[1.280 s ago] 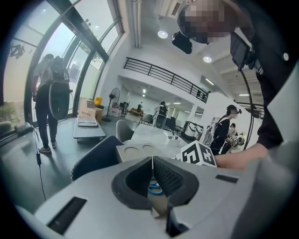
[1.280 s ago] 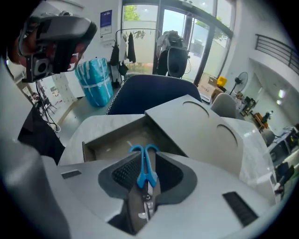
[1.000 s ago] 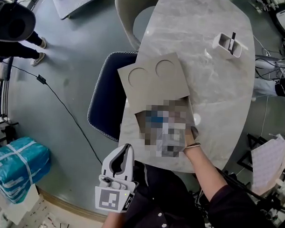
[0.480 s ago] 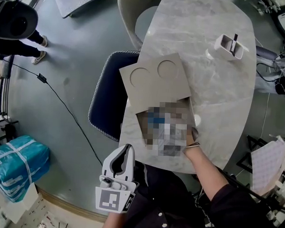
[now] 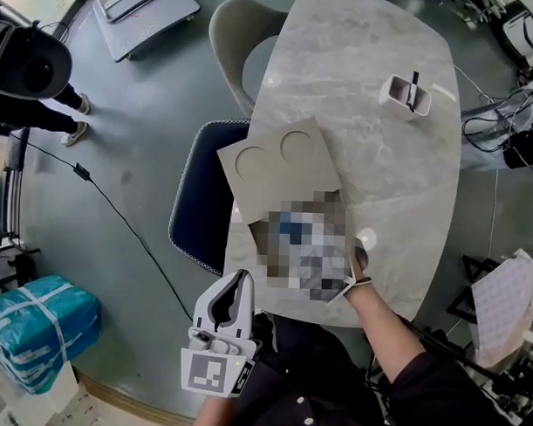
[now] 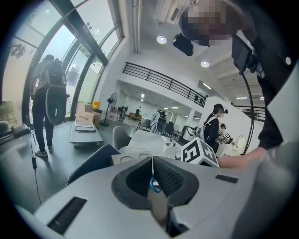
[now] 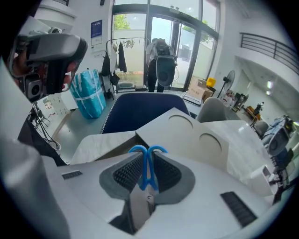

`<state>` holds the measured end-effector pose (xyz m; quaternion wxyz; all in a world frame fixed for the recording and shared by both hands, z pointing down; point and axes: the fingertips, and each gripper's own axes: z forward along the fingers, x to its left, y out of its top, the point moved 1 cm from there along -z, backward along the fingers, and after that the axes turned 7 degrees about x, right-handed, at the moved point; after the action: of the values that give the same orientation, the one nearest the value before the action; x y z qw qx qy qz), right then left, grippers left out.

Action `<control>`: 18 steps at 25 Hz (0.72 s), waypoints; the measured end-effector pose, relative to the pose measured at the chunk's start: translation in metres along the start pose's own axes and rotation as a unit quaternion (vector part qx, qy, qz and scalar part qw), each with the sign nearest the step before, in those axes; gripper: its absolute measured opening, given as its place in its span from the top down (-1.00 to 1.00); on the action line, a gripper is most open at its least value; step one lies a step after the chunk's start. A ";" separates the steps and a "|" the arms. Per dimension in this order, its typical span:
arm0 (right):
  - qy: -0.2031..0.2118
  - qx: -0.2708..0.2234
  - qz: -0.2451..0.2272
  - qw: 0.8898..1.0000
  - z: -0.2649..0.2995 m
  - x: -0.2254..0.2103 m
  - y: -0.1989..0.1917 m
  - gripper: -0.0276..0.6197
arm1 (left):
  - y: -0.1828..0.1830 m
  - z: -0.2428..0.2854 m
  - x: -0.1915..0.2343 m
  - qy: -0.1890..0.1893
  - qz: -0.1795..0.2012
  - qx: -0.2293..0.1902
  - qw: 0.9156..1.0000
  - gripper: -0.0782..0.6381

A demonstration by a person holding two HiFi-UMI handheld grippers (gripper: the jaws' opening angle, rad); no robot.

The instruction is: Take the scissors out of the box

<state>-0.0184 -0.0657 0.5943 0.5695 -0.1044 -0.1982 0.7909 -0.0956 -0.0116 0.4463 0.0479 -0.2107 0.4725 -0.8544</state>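
Note:
An open grey cardboard box lies on the marble table, its lid with two round cut-outs folded back. In the head view a mosaic patch hides the box's inside and my right gripper. The right gripper view shows my right gripper shut on the scissors, just in front of the lid. Their blue handles stick out past the jaw tips and their metal pivot lies between the pads. My left gripper hangs off the table near my body, jaws shut. A small blue loop shows at their seam.
A white holder with a black pen stands at the table's far right. A dark blue chair is pushed against the table's left side, with a beige chair beyond it. A person stands far left; a blue bundle lies on the floor.
The head view has shifted slightly. My right arm stays at the box and my left gripper stays by my body.

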 end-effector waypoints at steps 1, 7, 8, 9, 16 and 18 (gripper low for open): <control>-0.005 -0.009 0.006 1.000 -0.007 -0.002 0.003 0.70 | 0.004 -0.001 -0.002 -0.003 0.004 -0.003 1.000 0.73; -0.041 -0.054 0.039 0.997 -0.052 -0.015 0.016 0.70 | 0.031 -0.007 -0.013 -0.018 0.034 -0.026 0.999 0.73; -0.049 -0.061 0.045 0.996 -0.061 -0.017 0.017 0.70 | 0.036 -0.009 -0.015 -0.021 0.040 -0.031 0.999 0.73; -0.057 -0.069 0.053 0.995 -0.071 -0.018 0.018 0.70 | 0.041 -0.010 -0.018 -0.023 0.044 -0.036 0.998 0.73; -0.108 -0.145 0.119 0.976 -0.140 -0.026 0.030 0.70 | 0.070 -0.024 -0.031 -0.042 0.082 -0.060 0.994 0.73; -0.116 -0.179 0.133 0.968 -0.158 -0.029 0.037 0.70 | 0.080 -0.027 -0.036 -0.049 0.094 -0.071 0.992 0.73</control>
<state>0.0207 -0.0729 0.4346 0.4046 -0.1376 -0.3854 0.8178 -0.0830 -0.0242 0.3566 0.1356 -0.2095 0.5467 -0.7993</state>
